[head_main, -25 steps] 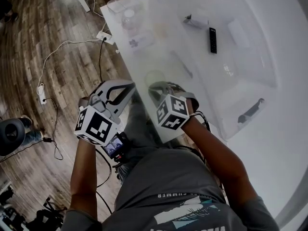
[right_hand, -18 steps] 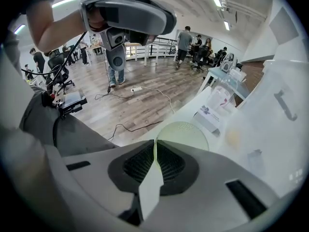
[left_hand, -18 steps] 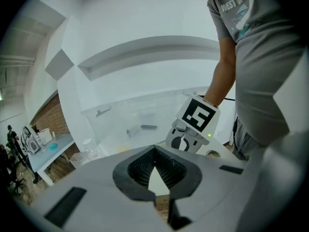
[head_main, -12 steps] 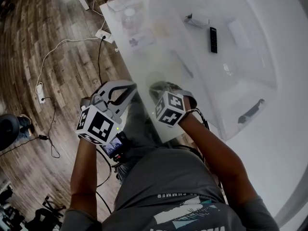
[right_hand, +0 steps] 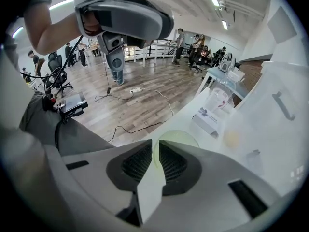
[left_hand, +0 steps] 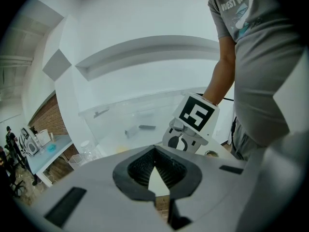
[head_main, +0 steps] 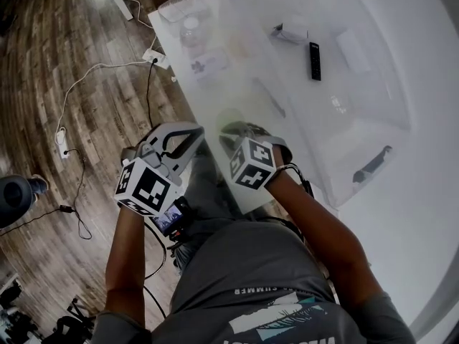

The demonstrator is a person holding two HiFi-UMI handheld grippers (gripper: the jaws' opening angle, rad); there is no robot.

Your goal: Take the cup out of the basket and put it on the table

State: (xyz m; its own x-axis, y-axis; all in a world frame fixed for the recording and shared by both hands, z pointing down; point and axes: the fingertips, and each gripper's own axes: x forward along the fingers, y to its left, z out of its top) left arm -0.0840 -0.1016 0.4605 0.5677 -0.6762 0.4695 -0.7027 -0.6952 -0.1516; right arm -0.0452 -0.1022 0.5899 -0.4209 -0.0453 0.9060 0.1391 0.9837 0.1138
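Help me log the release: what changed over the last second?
The fingers of the right gripper have just been opening. The cup stands on the table, its rim loose between them and no longer pinched. That gripper barely shifted. The left gripper stayed shut and still beside it, and the cup and table items kept their places.
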